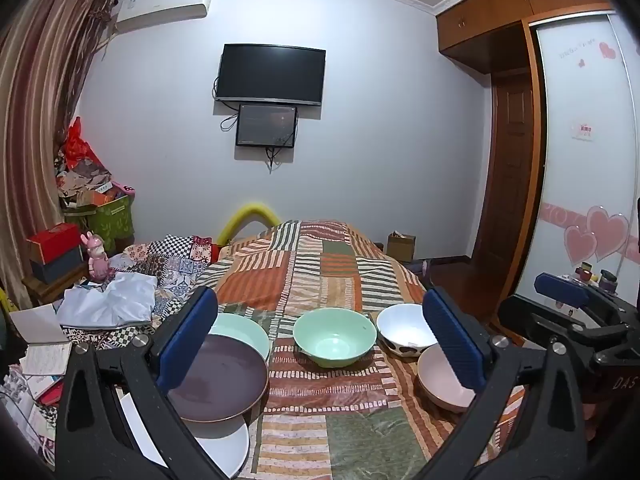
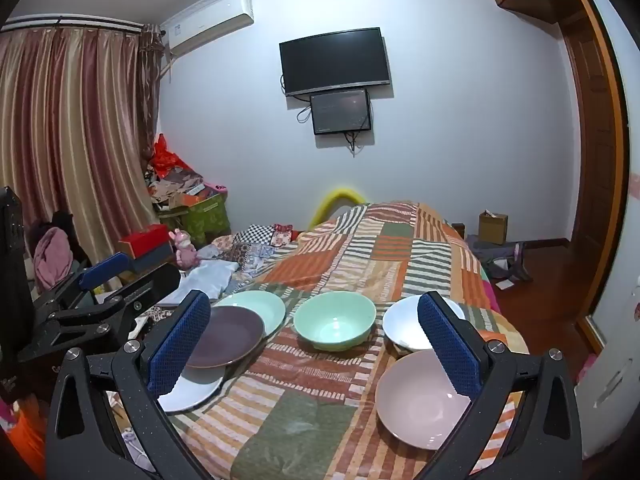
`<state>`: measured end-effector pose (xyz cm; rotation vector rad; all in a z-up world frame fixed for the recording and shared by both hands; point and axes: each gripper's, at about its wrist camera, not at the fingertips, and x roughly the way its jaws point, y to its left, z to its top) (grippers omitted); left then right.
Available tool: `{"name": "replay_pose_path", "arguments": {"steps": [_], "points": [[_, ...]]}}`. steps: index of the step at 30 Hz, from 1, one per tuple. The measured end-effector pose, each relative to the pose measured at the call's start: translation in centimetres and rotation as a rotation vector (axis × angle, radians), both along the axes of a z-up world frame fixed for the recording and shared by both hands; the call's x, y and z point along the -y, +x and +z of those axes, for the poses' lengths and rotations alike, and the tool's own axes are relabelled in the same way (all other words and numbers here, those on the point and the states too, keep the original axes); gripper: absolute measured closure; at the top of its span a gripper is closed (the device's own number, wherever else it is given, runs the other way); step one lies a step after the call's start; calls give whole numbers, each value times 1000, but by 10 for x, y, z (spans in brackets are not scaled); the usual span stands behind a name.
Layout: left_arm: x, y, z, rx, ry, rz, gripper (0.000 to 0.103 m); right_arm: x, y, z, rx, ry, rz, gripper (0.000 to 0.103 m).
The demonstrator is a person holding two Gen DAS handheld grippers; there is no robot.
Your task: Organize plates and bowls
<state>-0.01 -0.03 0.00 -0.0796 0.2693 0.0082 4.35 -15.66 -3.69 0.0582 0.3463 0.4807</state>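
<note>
Right up close, the left gripper [image 1: 320,344] has its blue pads spread wide with nothing between them. The right gripper [image 2: 316,340] is wide too, and it holds nothing. Both hang above the near end of a bed with a striped patchwork quilt [image 1: 320,268].

On the quilt, at the left, three plates overlap. A white plate [image 2: 192,392] is nearest, a dark purple plate [image 2: 230,336] lies partly on it, and a mint green plate [image 2: 260,304] sits behind, tucked under the purple one's far edge. In the middle stands a mint green bowl [image 2: 334,320], apart from the plates. At the right, a pink bowl [image 2: 416,400] is closest, and a white bowl [image 1: 404,330] with dark heart spots sits just behind it, touching or nearly so.

Farther left there is a pink bunny toy [image 1: 97,256], a red box [image 1: 54,240], and a green box [image 1: 114,216] piled with stuff. A yellow foam tube [image 1: 250,216] curves at the far end of the bed.

On the far wall hangs a black TV [image 1: 270,74] with a smaller screen [image 1: 267,126] under it. An air conditioner [image 1: 164,2] is up high by the striped curtain [image 2: 72,140]. The wardrobe door [image 1: 584,160] has pink hearts and some writing too small to read.
</note>
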Motion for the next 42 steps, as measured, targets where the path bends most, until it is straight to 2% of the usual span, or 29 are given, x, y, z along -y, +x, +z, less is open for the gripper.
{"name": "replay_pose_path", "arguments": {"steps": [6, 11, 13, 42], "points": [[13, 10, 0, -7, 36, -6, 0, 0, -1, -1, 1, 7, -1, 0], [16, 9, -5, 18, 27, 8, 0, 1, 0, -2, 4, 6, -2, 0], [5, -5, -1, 40, 8, 1, 0, 1, -4, 4, 6, 8, -2, 0], [8, -14, -1, 66, 25, 4, 0, 6, -5, 2, 19, -3, -22, 0]]}}
